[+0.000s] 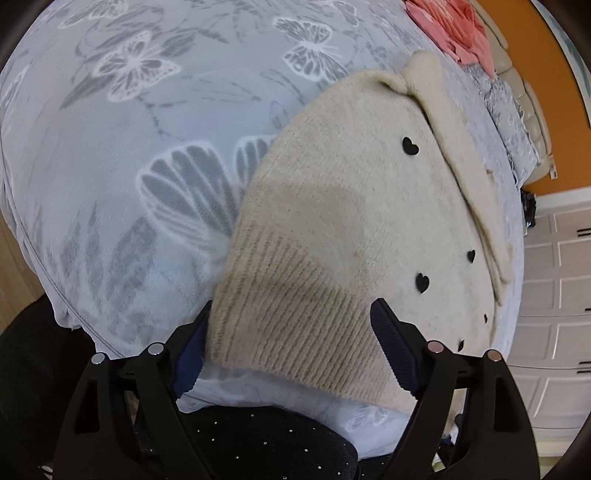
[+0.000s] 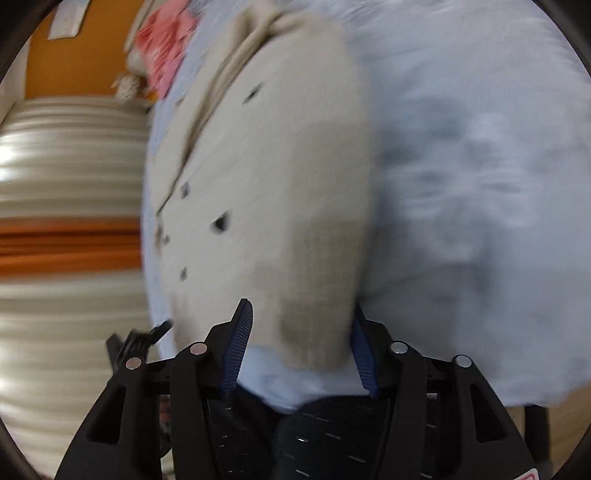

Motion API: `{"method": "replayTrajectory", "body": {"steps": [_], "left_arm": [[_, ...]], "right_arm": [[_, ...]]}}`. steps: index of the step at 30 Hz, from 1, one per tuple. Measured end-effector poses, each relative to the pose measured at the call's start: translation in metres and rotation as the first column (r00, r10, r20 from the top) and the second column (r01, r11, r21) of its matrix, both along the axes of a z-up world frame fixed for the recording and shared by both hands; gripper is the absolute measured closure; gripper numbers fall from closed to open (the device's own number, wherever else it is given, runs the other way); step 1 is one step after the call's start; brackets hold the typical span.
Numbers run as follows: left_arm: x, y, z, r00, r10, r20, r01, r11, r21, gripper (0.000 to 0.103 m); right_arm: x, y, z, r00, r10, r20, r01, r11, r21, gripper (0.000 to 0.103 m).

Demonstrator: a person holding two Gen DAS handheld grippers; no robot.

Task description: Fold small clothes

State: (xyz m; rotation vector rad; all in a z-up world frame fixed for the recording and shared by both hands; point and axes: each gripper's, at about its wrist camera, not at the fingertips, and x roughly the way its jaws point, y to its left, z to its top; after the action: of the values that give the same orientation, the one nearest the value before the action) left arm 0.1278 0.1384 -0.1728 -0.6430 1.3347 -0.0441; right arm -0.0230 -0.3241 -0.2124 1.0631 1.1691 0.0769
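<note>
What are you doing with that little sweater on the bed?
Someone is folding a small cream knit sweater with black heart buttons, using a two-finger gripper in each hand. It lies on a pale blue butterfly-print bedspread. The left gripper and the right gripper are both open, each straddling the ribbed hem at the near end, not yet pinching it. One sleeve is already laid across the front. A pink garment waits at the far end.

left tool (image 1: 291, 343): black frame | blue ribbed pads (image 1: 393, 350) | silver pins
</note>
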Motion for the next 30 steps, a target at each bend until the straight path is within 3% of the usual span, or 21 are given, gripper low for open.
{"method": "replayTrajectory", "body": {"steps": [1, 3, 5, 7, 8, 10, 14, 15, 16, 17, 18, 19, 20, 25, 30], "left_arm": [[0.0, 0.001, 0.0, 1.0, -0.001, -0.001, 0.001, 1.0, 0.001, 0.023], [0.0, 0.003, 0.0, 1.0, 0.005, -0.003, -0.005, 1.0, -0.01, 0.023], [-0.001, 0.006, -0.001, 1.0, 0.017, -0.001, -0.017, 0.999, -0.029, 0.022], [-0.001, 0.008, -0.003, 1.0, 0.022, 0.006, -0.022, 0.999, -0.049, 0.018], [0.0, 0.007, -0.004, 1.0, 0.021, 0.009, -0.02, 0.998, -0.052, 0.015], [0.002, 0.002, -0.004, 1.0, 0.007, 0.008, -0.007, 0.999, -0.038, 0.011], [0.005, -0.006, -0.003, 1.0, -0.005, -0.003, 0.005, 1.0, 0.005, 0.012], [0.003, -0.002, -0.002, 1.0, 0.011, 0.0, -0.011, 1.0, 0.0, 0.028], [0.001, 0.002, -0.002, 1.0, 0.029, -0.003, -0.029, 1.0, -0.001, 0.043], [0.0, 0.007, -0.003, 0.999, 0.044, -0.011, -0.045, 0.999, -0.012, 0.079], [-0.003, 0.013, -0.005, 0.998, 0.061, -0.024, -0.063, 0.996, -0.066, 0.094], [-0.009, 0.024, -0.007, 0.995, 0.093, -0.042, -0.098, 0.985, -0.141, 0.094], [-0.013, 0.029, -0.004, 0.994, 0.106, -0.037, -0.11, 0.981, -0.159, 0.094], [-0.044, 0.034, 0.035, 0.997, 0.033, 0.066, -0.02, 0.983, -0.183, 0.096], [-0.095, 0.045, 0.072, 0.991, -0.022, 0.13, 0.049, 0.976, -0.212, 0.097]], "right_arm": [[0.007, 0.008, 0.007, 0.999, 0.039, 0.019, -0.038, 0.998, -0.048, 0.086], [0.014, 0.022, 0.047, 0.987, 0.087, 0.137, -0.061, 0.98, -0.187, 0.086], [0.009, 0.023, 0.075, 0.97, 0.1, 0.223, -0.046, 0.97, -0.238, 0.086], [0.005, 0.018, 0.078, 0.975, 0.118, 0.189, -0.056, 0.95, -0.306, 0.075], [0.007, 0.016, 0.07, 0.982, 0.116, 0.147, -0.065, 0.947, -0.314, 0.058], [0.01, 0.011, 0.041, 0.996, 0.087, 0.019, -0.078, 0.957, -0.28, 0.056], [0.016, 0.009, 0.016, 1.0, 0.027, -0.003, -0.027, 0.979, -0.202, 0.059], [0.018, 0.008, 0.014, 1.0, -0.003, 0.001, 0.003, 0.983, -0.183, 0.082], [0.019, 0.008, 0.016, 1.0, -0.021, 0.004, 0.021, 0.984, -0.179, 0.093], [0.018, 0.005, 0.02, 0.999, -0.045, 0.016, 0.048, 0.983, -0.177, 0.093], [0.014, 0.002, 0.027, 0.997, -0.066, 0.051, 0.074, 0.983, -0.17, 0.094], [0.008, 0.001, 0.037, 0.993, -0.08, 0.088, 0.093, 0.982, -0.163, 0.094], [0.0, -0.001, 0.05, 0.989, -0.082, 0.121, 0.103, 0.98, -0.172, 0.095], [-0.059, -0.002, 0.093, 0.977, -0.098, 0.187, 0.139, 0.966, -0.219, 0.099], [-0.121, -0.005, 0.11, 0.975, -0.114, 0.189, 0.158, 0.959, -0.237, 0.099]]}}
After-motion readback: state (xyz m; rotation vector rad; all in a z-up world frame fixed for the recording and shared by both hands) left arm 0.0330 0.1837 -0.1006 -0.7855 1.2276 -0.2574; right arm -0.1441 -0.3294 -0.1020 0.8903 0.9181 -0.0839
